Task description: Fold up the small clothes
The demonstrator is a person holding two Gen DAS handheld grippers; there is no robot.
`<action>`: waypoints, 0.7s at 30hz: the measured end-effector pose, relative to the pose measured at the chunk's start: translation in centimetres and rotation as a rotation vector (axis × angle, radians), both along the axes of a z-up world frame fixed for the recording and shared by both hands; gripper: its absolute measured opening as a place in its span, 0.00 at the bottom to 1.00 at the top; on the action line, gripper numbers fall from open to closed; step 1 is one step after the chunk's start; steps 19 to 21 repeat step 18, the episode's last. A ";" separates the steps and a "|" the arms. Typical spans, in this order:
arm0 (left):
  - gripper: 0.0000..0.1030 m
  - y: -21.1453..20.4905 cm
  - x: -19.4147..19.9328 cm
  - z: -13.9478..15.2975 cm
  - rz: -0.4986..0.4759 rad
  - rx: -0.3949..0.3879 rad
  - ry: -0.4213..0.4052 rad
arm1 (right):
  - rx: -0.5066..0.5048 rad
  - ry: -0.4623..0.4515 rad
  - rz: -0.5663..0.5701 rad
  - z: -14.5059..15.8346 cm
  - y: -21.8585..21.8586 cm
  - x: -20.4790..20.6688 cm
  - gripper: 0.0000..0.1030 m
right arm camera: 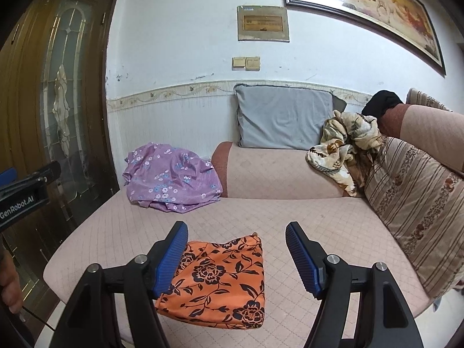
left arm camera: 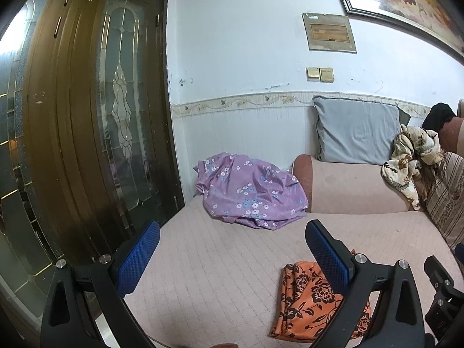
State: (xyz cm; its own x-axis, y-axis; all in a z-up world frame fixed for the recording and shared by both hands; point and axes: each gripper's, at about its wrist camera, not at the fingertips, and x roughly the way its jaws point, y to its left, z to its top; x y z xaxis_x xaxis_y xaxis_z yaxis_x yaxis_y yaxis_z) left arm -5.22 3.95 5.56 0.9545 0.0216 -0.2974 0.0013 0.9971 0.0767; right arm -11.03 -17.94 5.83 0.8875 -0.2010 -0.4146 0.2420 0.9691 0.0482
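An orange cloth with black flowers [right arm camera: 220, 284] lies folded flat near the front edge of the pink sofa seat [right arm camera: 333, 232]; it also shows in the left wrist view [left arm camera: 307, 298]. My right gripper [right arm camera: 236, 256] is open and empty, raised just above it. My left gripper [left arm camera: 232, 256] is open and empty, to the left of the cloth. A crumpled purple flowered garment [left arm camera: 249, 191] lies at the back left of the seat, also in the right wrist view [right arm camera: 171, 178]. A beige flowered garment [right arm camera: 345, 150] lies bunched on the armrest.
A grey pillow [right arm camera: 284, 116] leans on the wall behind the pink armrest [right arm camera: 275, 174]. A striped cushion [right arm camera: 417, 203] stands at the right. A brown glass-paned door [left arm camera: 87, 116] is at the left. The left gripper's body [right arm camera: 26, 194] shows at the left edge.
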 end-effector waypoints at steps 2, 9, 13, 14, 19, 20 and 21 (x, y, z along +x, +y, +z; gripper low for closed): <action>0.97 0.0 0.6 -0.2 0.002 -0.003 0.009 | 0.003 0.009 0.003 -0.3 0.0 0.5 0.71; 0.97 -0.1 3.3 -1.1 -0.008 -0.005 0.053 | 0.002 0.047 0.016 -1.3 0.0 3.3 0.71; 0.97 -0.1 5.2 -2.0 -0.016 -0.018 0.082 | -0.004 0.059 0.028 -1.9 0.0 5.1 0.71; 0.97 -0.1 5.9 -2.4 -0.019 -0.027 0.095 | -0.005 0.065 0.034 -2.2 -0.2 5.8 0.71; 0.97 -0.1 9.0 -4.0 -0.013 -0.055 0.138 | 0.003 0.097 0.034 -3.9 -1.9 8.7 0.71; 0.97 -0.1 9.0 -4.0 -0.013 -0.055 0.138 | 0.003 0.097 0.034 -3.9 -1.9 8.7 0.71; 0.97 -0.1 9.0 -4.0 -0.013 -0.055 0.138 | 0.003 0.097 0.034 -3.9 -1.9 8.7 0.71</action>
